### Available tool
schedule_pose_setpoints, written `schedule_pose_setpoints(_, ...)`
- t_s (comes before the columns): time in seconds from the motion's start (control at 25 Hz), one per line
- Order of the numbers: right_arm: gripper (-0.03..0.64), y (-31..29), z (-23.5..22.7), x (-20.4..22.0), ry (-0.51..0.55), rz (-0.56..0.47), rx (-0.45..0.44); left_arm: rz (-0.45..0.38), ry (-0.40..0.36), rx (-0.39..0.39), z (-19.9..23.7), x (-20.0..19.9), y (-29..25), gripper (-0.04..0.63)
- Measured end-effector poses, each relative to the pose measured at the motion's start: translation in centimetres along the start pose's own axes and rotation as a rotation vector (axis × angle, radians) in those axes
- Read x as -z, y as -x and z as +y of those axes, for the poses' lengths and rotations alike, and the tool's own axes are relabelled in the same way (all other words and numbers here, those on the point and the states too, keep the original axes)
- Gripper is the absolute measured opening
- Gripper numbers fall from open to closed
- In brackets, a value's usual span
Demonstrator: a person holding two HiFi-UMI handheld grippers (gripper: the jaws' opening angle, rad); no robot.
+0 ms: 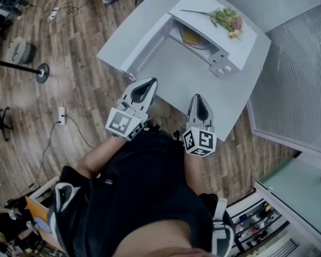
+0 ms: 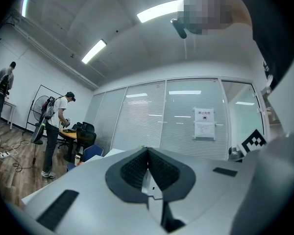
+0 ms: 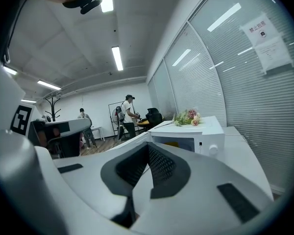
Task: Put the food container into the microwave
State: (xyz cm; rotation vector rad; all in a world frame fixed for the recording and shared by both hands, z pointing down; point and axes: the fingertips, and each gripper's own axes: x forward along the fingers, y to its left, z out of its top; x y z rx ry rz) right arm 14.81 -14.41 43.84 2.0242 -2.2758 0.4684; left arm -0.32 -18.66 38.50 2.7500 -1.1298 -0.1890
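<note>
Left gripper (image 1: 151,82) and right gripper (image 1: 197,97), head view: I hold both close to my body at the near edge of the table (image 1: 203,87), tips aimed towards the microwave (image 1: 227,47) but well short of it. In each gripper view the jaws are pressed together at the tip, with nothing between them. I judge this to be a rest posture, with no grasp in progress.

The microwave stands at the far side of the table. Its door (image 1: 142,44) is swung out to my left, so the cavity faces me. A yellowish round item (image 1: 194,36) lies inside on the cavity floor. I take it to be the food container, though it is too small for me to be sure. The same yellow patch shows in the microwave's opening in the right gripper view (image 3: 174,143). A bunch of flowers (image 1: 227,19) lies on the microwave's roof, clear of the opening.

If that reading holds, the container is already in place, which would explain the empty, closed jaws. The open door would then be the remaining step. The bare tabletop between grippers and door leaves an unobstructed reach.
</note>
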Motion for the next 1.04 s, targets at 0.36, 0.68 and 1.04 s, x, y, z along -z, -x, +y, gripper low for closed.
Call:
schedule_pose_setpoints(0.36,0.025,0.5,0.4,0.1,-0.001,-0.004,0.015,-0.007,0.005,0.012,0.1,-0.1,0.4,0.021)
schedule_pose_setpoints(0.68,0.025,0.8,0.3,0.4,-0.005,-0.003,0.024,-0.01,0.028,0.014,-0.1,-0.1,0.6,0.021)
schedule_pose_setpoints(1.04,0.025,1.1,1.0,0.7,-0.003,-0.001,0.026,0.004,0.036,0.004,0.1,-0.1,1.3,0.021)
